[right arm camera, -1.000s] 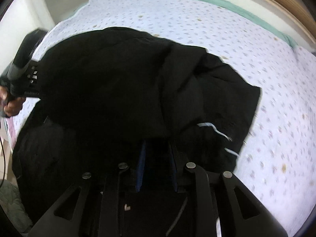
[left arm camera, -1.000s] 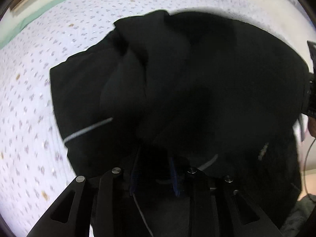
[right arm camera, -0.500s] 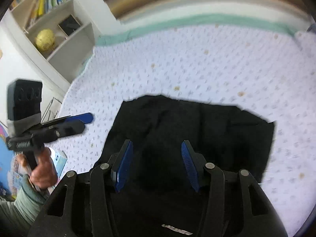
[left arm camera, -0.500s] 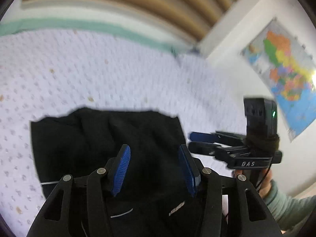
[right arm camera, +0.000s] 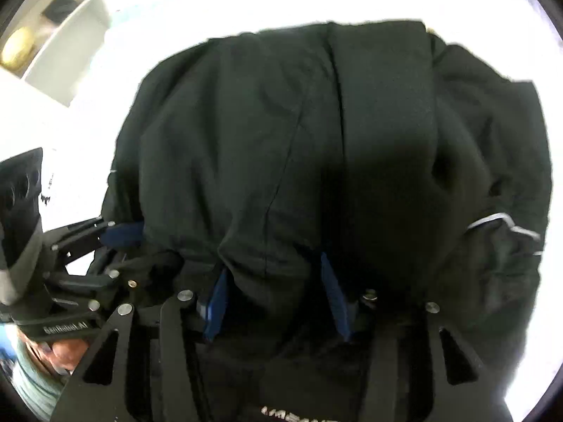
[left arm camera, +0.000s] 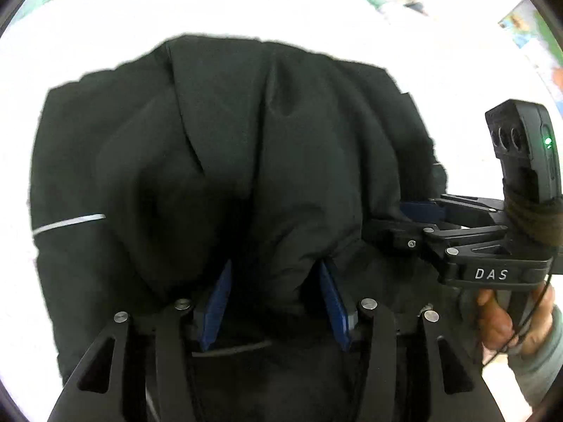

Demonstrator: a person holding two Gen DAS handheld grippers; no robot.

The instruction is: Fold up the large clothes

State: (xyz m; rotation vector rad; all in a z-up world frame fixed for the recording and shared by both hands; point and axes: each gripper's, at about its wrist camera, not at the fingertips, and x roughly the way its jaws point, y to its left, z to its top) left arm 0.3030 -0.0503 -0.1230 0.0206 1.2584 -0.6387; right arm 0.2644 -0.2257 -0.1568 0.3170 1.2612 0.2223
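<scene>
In the left wrist view, our left gripper point(left arm camera: 274, 299) has its blue pads set wide with a bunched fold of the black jacket point(left arm camera: 225, 147) between them; we cannot tell if it bites. The jacket lies straight ahead on the washed-out bed point(left arm camera: 21, 112). In the right wrist view, our right gripper point(right arm camera: 278, 299) looks alike, cloth point(right arm camera: 316, 133) running ahead from both.

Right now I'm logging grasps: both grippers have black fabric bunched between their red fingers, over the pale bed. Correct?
Nearly. The fingers are blue, not red; both wrist views show it. The left gripper and right gripper each have the black garment bunched between them, over the pale bed.
</scene>
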